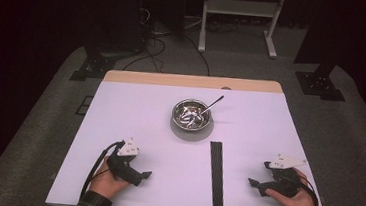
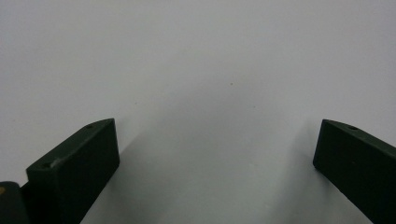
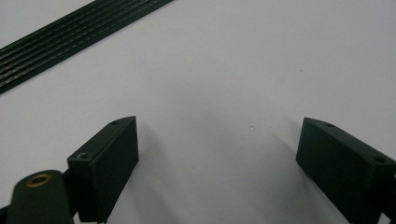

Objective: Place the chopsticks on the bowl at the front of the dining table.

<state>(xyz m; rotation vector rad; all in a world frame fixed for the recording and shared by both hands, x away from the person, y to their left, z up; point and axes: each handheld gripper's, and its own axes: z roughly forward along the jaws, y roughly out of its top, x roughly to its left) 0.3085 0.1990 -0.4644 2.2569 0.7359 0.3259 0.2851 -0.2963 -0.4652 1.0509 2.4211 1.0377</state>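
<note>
- One metal bowl [image 1: 191, 114] sits on the white table [image 1: 135, 114], a little beyond centre, well apart from both grippers.
- Inside the bowl: one spoon [image 1: 209, 107], its handle leaning over the far-right rim and sticking out past it; the spoon's head is down in the bowl.
- Also in the bowl: some pale bits, or maybe just reflections off the shiny metal; too small and glary to tell or count.
- One black ribbed strip [image 1: 216, 178] lies flat on the table, running from near the bowl's front toward the person's edge, between the two grippers and nearer the right one.
- In the right gripper view the strip [image 3: 79, 39] crosses the upper-left corner diagonally, cut off at the frame edge; fine lengthwise grooves show.
- Two grippers, one per hand, both low at the near side of the table.
- Left gripper [image 1: 140, 174]: jaws spread wide in the left gripper view [image 2: 215, 154], bare table between them, pinching nothing.
- Right gripper [image 1: 260, 176]: jaws spread wide in the right gripper view [image 3: 217, 149], bare table between them, holding nothing; the strip lies well off to one side of them.
- Two hands: left hand [image 1: 109, 182] with a plaid sleeve cut off by the bottom edge; right hand [image 1: 300, 203] also cut off at the bottom.
- Beyond the table: a dark floor, cables and a white frame stand [image 1: 242, 10]; the surroundings are too dark to make out.
</note>
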